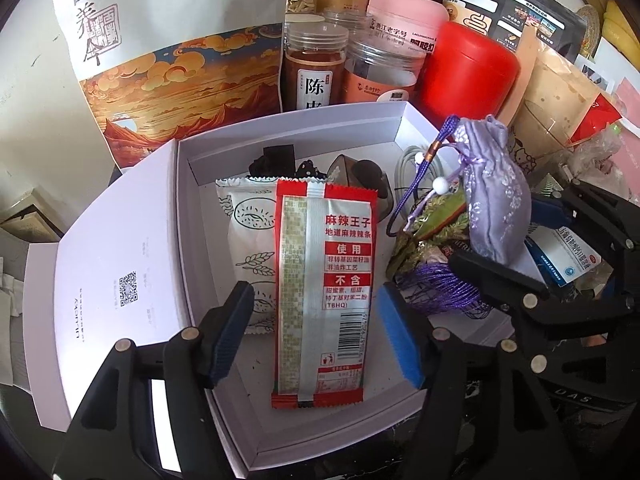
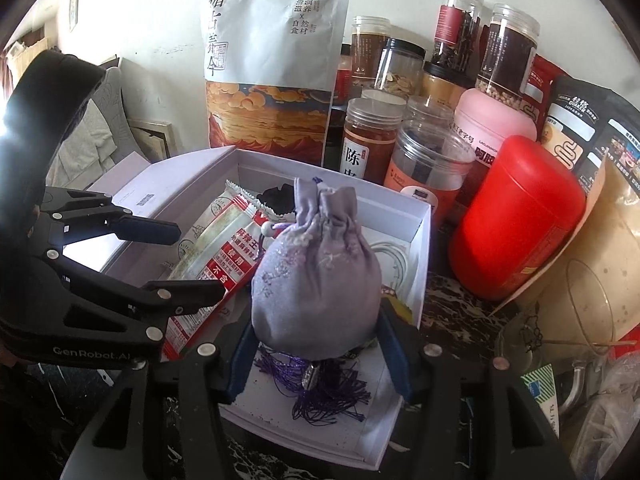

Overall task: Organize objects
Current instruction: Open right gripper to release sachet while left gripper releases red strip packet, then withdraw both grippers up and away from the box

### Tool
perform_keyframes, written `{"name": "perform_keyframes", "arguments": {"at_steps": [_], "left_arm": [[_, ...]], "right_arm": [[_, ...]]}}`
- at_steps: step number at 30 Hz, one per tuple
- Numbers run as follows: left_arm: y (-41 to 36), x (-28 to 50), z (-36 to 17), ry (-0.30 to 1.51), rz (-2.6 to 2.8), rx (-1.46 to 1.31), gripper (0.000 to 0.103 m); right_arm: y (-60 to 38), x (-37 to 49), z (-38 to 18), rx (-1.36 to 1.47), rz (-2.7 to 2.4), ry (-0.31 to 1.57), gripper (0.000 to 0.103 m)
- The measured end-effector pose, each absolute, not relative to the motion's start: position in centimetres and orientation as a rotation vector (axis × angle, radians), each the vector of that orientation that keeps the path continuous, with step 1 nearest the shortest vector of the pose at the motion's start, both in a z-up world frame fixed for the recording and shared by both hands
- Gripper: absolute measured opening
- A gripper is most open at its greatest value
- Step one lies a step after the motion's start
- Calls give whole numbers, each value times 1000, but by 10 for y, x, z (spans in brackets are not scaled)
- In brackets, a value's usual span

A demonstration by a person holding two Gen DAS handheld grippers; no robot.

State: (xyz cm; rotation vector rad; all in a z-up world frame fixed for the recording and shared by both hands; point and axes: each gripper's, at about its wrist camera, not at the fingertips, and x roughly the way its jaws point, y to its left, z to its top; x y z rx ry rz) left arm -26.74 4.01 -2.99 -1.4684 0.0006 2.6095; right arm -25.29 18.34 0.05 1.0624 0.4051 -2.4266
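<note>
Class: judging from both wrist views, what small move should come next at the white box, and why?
Probably lift the left tool clear: its pads stand apart from the red snack packet, which lies flat in the white box. The right tool brackets the purple pouch there.

Open box [image 1: 188, 216] on the tabletop, snack packet [image 1: 324, 288] lying in it atop a second packet [image 1: 250, 240], drawstring pouch [image 2: 316, 268] in the box to its right, coiled cable [image 1: 408, 160] behind, jars [image 2: 370, 140], canister [image 2: 520, 216] and standing bag [image 2: 272, 60] behind the box.
</note>
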Motion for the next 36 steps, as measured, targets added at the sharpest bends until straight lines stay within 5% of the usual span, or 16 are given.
{"name": "perform_keyframes", "arguments": {"at_steps": [9, 36], "left_arm": [[40, -279, -13, 40, 2661, -1429, 71], [24, -249, 60, -20, 2785, -1319, 84]], "right_arm": [[190, -258, 4, 1081, -2439, 366, 67], [202, -226, 77, 912, -2560, 394, 70]]}}
